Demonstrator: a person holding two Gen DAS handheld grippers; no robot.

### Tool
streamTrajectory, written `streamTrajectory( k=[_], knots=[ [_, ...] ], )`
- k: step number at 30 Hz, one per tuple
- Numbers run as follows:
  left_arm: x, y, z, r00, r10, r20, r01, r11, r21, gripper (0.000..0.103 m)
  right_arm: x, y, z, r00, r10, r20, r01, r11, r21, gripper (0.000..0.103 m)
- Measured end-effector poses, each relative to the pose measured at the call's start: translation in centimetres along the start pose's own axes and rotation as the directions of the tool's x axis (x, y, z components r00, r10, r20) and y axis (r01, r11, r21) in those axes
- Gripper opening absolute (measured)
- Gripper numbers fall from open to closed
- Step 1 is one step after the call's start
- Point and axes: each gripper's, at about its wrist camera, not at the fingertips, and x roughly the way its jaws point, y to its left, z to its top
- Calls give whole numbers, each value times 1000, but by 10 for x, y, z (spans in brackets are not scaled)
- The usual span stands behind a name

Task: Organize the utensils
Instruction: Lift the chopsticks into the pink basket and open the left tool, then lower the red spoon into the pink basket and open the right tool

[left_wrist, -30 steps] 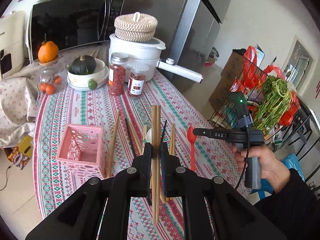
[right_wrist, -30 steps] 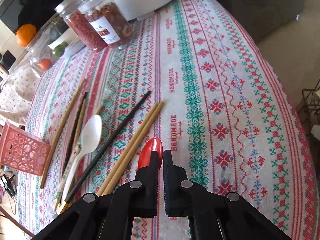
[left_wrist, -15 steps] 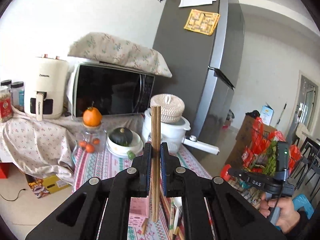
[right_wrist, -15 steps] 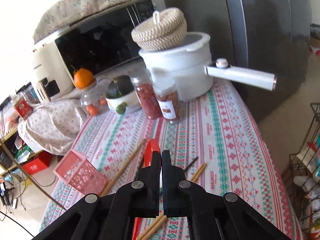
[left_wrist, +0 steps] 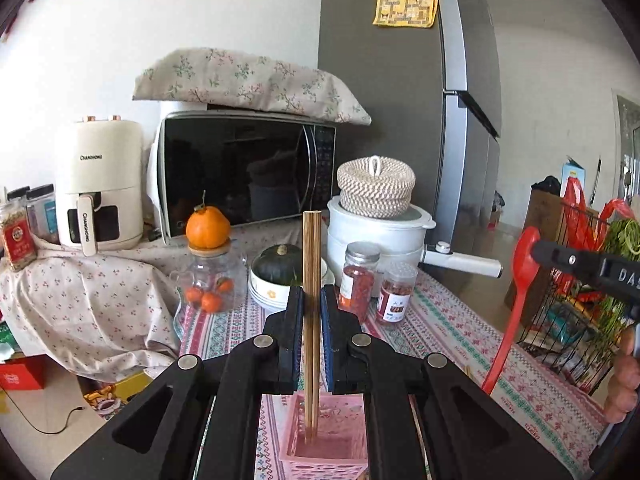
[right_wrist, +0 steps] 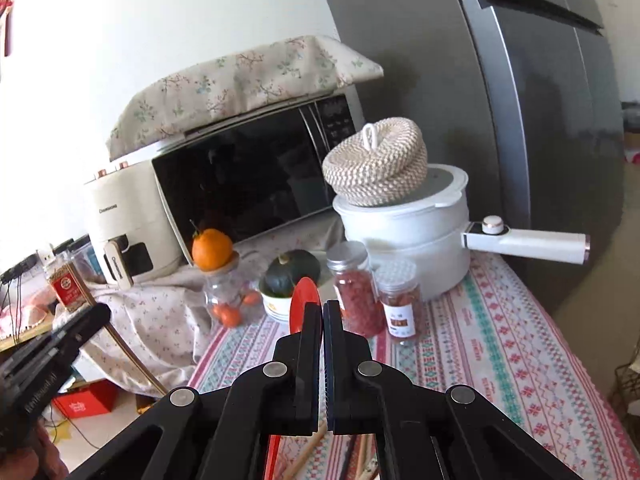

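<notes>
My left gripper (left_wrist: 311, 294) is shut on a pair of wooden chopsticks (left_wrist: 311, 264), held upright with their lower ends inside the pink perforated basket (left_wrist: 326, 450) on the table. My right gripper (right_wrist: 322, 310) is shut on a red plastic spoon (right_wrist: 305, 304), bowl end up; in the left wrist view the red spoon (left_wrist: 518, 280) hangs from the right gripper (left_wrist: 538, 246) at the right, above the table. More wooden chopsticks (right_wrist: 310, 446) lie on the tablecloth below the right gripper, mostly hidden.
At the table's far end stand a white pot with woven lid (left_wrist: 378, 224), two spice jars (left_wrist: 360, 280), a bowl with a green squash (left_wrist: 280, 270) and a glass jar topped by an orange (left_wrist: 208, 260). A microwave (left_wrist: 244, 176), air fryer (left_wrist: 100, 184) and fridge (left_wrist: 408, 100) stand behind. A wire rack (left_wrist: 576, 312) is at right.
The left gripper has carried the upright chopsticks over the pink basket and lowered their ends into it. The right gripper has lifted the red spoon off the table and tipped it upright.
</notes>
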Motion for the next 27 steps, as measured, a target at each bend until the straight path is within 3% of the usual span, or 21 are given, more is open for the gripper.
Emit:
streamTrajectory(
  k=[6, 8, 10, 13, 16, 21, 27],
  knots=[
    [21, 10, -9, 996, -30, -81, 25, 997, -70, 12, 5, 16, -1, 998, -12, 69, 11, 1000, 26, 1],
    [22, 14, -9, 992, -41, -118, 29, 994, -102, 29, 5, 22, -1, 995, -19, 94, 16, 1000, 26, 1],
    [15, 17, -10, 992, -37, -122, 22, 992, -125, 63, 6, 29, 0, 993, -21, 116, 18, 1000, 25, 1],
    [1, 22, -8, 991, -10, -135, -8, 992, -128, 79, 9, 39, -1, 990, -22, 136, 20, 1000, 16, 1],
    [-8, 27, -12, 978, 31, -208, -55, 992, -111, 87, 16, 48, -4, 991, -22, 133, 21, 1000, 8, 2],
    [-14, 40, -28, 938, 80, -338, -125, 986, -113, 88, 30, 57, -8, 991, -31, 131, 32, 999, -9, 2],
    [-18, 43, -41, 916, 86, -393, -132, 987, -90, 96, 47, 67, -18, 993, -45, 110, 49, 998, -32, 4]
  ],
)
